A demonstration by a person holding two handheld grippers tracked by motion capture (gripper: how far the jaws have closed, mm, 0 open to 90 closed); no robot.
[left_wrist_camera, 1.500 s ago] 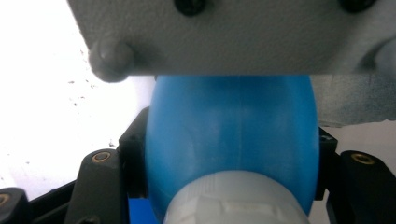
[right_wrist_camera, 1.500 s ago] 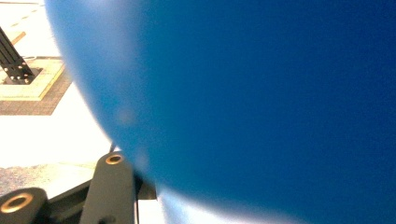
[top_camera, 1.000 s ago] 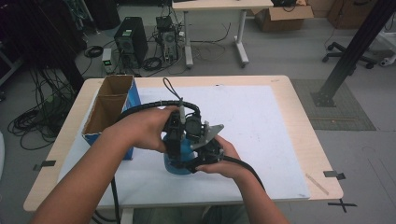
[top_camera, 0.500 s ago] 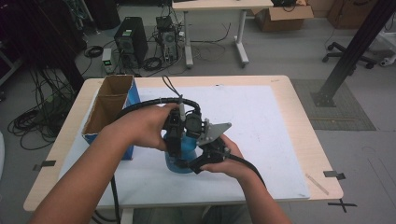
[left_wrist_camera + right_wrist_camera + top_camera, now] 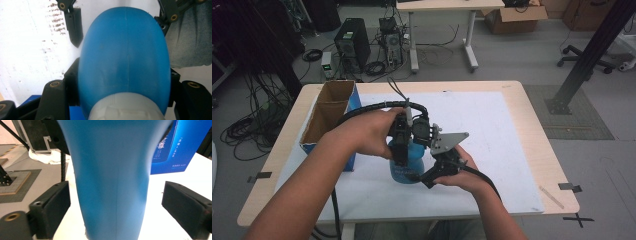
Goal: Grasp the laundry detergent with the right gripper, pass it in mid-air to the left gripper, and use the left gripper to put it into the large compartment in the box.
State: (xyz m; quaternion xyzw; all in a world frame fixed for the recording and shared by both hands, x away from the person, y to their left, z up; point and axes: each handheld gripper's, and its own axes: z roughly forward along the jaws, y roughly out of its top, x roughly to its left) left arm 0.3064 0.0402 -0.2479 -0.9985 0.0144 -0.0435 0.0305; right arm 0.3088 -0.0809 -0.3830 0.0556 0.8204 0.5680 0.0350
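Blue bottle (image 5: pixel 408 162) found standing on white mat (image 5: pixel 492 130) at table centre, near the front edge, just beside cardboard box (image 5: pixel 329 112).

High view: left gripper (image 5: pixel 401 155) seen coming down from above onto the bottle's upper part; right gripper (image 5: pixel 424 176) lying low at the bottle's right side, held from below by right hand (image 5: pixel 462 170). Cables noted trailing from both.

Left gripper view: bottle (image 5: pixel 123 60) seen along its length, pale cap (image 5: pixel 125 107) nearest the camera, black jaws pressed against both sides just past that cap. Clamped, holding the bottle. Tips of the other gripper noted beyond, standing clear on either side.

Right gripper view: bottle body (image 5: pixel 112 182) upright between the jaws, both pads (image 5: pixel 53 207) standing apart from it with visible gaps. Jaws recorded as having just been opening, bottle between them yet ungripped. Blue box face (image 5: pixel 170 150) seen behind.

Judged step: right-hand release after a hand-over or regrasp, weight now carried by the left. Next move judged to call for drawing the right gripper back sideways, clear of the body, without knocking it.
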